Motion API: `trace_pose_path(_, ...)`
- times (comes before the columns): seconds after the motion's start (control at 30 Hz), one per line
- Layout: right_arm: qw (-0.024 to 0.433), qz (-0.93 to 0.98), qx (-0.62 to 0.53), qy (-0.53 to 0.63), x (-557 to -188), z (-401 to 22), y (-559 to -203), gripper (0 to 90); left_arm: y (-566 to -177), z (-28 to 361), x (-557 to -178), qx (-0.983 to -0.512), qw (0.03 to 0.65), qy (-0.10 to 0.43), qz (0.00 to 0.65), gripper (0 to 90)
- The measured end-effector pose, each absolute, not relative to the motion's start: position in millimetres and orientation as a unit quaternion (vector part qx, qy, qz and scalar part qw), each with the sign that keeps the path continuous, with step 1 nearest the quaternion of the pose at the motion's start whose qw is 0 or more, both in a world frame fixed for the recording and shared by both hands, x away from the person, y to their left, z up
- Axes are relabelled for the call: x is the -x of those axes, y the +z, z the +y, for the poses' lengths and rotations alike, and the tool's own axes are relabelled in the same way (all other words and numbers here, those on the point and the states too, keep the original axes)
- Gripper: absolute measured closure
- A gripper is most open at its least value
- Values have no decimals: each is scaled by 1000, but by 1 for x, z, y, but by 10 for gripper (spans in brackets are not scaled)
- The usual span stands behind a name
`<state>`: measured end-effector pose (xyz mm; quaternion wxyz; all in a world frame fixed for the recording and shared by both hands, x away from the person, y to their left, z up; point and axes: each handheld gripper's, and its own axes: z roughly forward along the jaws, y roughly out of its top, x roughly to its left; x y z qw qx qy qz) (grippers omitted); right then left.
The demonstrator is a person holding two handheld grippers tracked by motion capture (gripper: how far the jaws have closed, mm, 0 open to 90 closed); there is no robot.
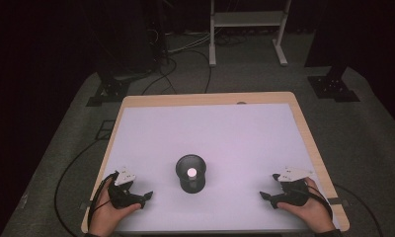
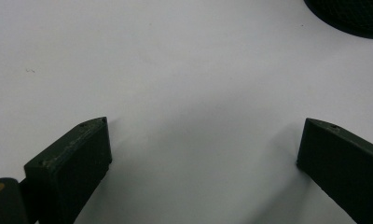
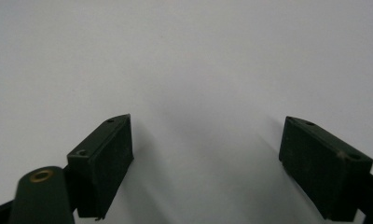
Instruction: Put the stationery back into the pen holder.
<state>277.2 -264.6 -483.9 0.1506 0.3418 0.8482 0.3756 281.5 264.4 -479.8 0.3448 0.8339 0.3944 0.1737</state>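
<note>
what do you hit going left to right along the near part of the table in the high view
left gripper → black mesh cup with a white ball inside → right gripper

black grippers, blocky screw-holed fingers (image 2: 72,163), white top plates, black cables.

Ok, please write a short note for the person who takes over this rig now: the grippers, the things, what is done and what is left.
Left gripper: open, holds nothing, rests near the front edge of the table, left of the cup.
Right gripper: open, holds nothing, at the front right.
Black mesh cup: upright at the front centre between both grippers, touched by neither. A white round thing shows inside it; what it is, I cannot tell.
Done: nothing visible. Left: probably all handling of the cup.
</note>
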Motion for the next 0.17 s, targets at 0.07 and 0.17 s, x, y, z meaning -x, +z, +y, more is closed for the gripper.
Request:
trace_pose_path(0.07,150,848,-342,376,-277,-265,-484,164,-480,264,-281,-834,345,174,394,21)
trace_pose_path(0.17,148,848,-344,376,-277,-265,-484,164,-480,264,-281,-834,345,174,394,21)
